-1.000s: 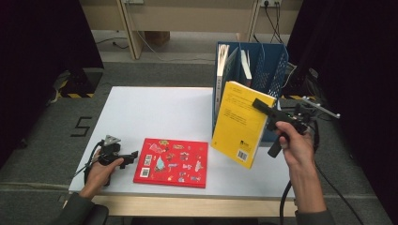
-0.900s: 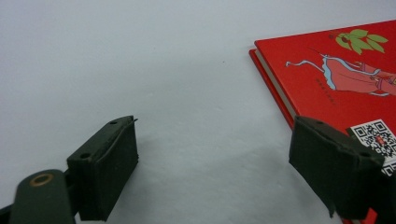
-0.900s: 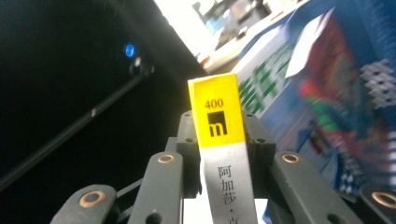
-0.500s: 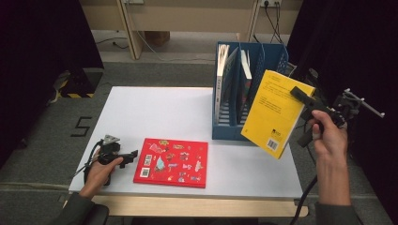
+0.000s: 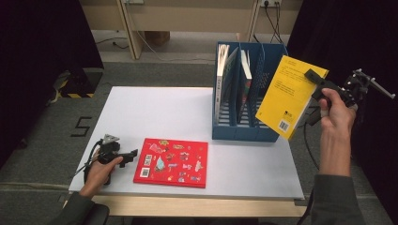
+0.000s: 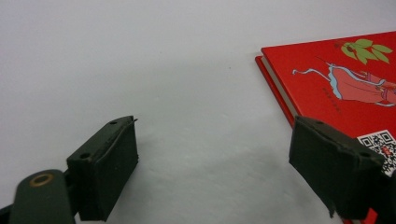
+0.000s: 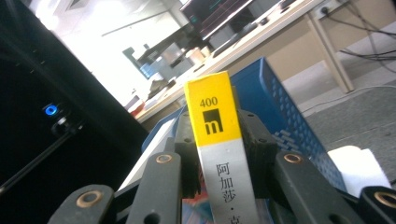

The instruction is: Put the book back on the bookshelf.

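white tabletop [image 5: 155, 112] lay in front of you, the biggest thing in the high view, with grey carpet around it. next in size, the blue file rack [image 5: 234, 126] stood upright at the table's far right, its slots facing you, with a couple of books standing in the left and middle slots; the rightmost slot was partly covered from the high view by what you held. the yellow book [image 5: 287, 96] was off the table, up in the air just right of the rack and overlapping its right end, tilted with its top leaning away to the right and the barcode corner lowest. your right gripper [image 5: 315, 80] pinched that book near its upper right corner; in the right gripper view the black jaws pressed against both sides of the yellow-and-grey spine [image 7: 219, 140], with the rack's blue mesh wall [image 7: 280, 112] behind it. the red book [image 5: 171, 161] lay flat near the table's front edge, cover up, well apart from the yellow one. your left gripper [image 5: 126, 155] rested on the table just left of the red book, its jaws spread wide with nothing between them; in the left gripper view the right jaw overlapped the corner of the red cover [image 6: 336, 79], though you could not tell whether it touched.
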Action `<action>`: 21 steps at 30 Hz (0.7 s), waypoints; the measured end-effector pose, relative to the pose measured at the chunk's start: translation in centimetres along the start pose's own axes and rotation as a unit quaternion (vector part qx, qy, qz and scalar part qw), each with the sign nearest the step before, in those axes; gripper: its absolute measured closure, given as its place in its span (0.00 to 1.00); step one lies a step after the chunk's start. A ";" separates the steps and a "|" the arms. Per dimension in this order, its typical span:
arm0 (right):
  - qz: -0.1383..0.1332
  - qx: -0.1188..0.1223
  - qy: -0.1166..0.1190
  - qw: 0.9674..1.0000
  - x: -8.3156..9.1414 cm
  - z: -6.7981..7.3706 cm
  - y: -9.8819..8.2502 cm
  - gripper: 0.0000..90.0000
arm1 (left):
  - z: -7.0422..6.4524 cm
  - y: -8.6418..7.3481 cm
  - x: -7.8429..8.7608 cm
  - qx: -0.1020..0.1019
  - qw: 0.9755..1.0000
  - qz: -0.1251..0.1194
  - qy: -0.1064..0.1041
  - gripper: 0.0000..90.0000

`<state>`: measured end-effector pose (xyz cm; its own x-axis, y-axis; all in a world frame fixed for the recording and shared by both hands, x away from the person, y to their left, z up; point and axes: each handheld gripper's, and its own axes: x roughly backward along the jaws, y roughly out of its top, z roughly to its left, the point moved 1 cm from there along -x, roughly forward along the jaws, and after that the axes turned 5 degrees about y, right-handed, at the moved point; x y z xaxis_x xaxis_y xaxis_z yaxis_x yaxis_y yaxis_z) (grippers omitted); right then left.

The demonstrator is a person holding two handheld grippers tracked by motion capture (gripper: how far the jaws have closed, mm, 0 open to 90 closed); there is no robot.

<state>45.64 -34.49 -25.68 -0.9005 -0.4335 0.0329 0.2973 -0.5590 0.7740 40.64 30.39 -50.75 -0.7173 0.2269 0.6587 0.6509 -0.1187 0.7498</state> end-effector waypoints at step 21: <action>-0.004 -0.011 -0.019 1.000 -6.8 -1.6 1.7 0.80 | 0.1 -0.1 0.1 0.009 1.000 -0.003 -0.006 0.16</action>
<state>52.80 -33.63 -25.63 -0.9144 -0.4015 0.0506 0.2962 -0.5787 0.7599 40.57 30.53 -50.76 -0.7187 0.2396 0.6528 0.6508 -0.0989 0.7528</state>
